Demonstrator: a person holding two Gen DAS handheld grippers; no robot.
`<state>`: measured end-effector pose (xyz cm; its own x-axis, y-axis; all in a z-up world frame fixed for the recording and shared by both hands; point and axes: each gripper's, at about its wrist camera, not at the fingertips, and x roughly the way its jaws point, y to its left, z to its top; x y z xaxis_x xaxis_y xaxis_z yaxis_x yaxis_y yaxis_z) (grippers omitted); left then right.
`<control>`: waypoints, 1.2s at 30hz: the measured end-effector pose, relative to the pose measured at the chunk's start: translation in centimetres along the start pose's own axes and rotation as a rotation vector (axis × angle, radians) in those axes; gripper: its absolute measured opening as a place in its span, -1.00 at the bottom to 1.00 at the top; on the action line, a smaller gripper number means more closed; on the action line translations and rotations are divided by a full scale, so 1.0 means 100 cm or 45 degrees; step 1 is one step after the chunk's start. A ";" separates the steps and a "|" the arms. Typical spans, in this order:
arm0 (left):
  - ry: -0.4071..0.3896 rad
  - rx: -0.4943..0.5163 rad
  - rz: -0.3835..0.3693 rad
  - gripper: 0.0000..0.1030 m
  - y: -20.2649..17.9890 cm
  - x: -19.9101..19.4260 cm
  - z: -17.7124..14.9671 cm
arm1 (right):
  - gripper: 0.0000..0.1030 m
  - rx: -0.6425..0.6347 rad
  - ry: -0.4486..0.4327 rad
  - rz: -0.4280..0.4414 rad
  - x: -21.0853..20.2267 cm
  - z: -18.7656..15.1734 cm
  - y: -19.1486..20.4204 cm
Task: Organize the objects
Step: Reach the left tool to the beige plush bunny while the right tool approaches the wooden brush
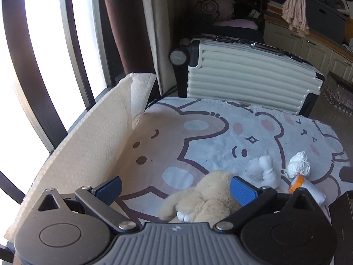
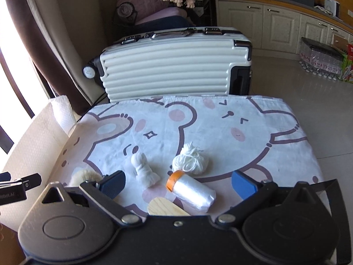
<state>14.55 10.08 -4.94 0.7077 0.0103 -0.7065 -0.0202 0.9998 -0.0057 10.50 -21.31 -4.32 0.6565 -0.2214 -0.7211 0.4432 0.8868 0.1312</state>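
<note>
On a table with a cartoon-bear cloth (image 1: 220, 137) (image 2: 220, 121) lie a cream plush toy (image 1: 205, 201) (image 2: 82, 176), a knotted white cloth (image 1: 267, 170) (image 2: 143, 169), a ball of white yarn (image 1: 299, 164) (image 2: 190, 160), a clear plastic roll with an orange end (image 1: 305, 186) (image 2: 192, 191) and a pale wooden piece (image 2: 165, 207). My left gripper (image 1: 176, 187) is open, its fingers either side of the plush toy without closing on it. My right gripper (image 2: 178, 184) is open above the roll and the wooden piece.
White foam sheets (image 1: 88, 150) (image 2: 39, 132) stand along the table's left edge by the window. A white ribbed suitcase (image 1: 249, 75) (image 2: 174, 66) lies behind the table. Cabinets (image 2: 275, 24) and packs of bottles (image 2: 320, 59) are at the back right.
</note>
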 end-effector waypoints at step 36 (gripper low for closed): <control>0.224 -0.876 -0.580 0.80 0.049 0.122 -0.054 | 1.00 0.390 0.253 0.400 0.081 -0.047 -0.048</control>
<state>19.24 14.99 -17.40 0.6316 -0.4515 -0.6303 -0.2258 0.6706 -0.7066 10.84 -25.47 -13.97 0.6715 0.1462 -0.7264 0.4211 0.7313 0.5365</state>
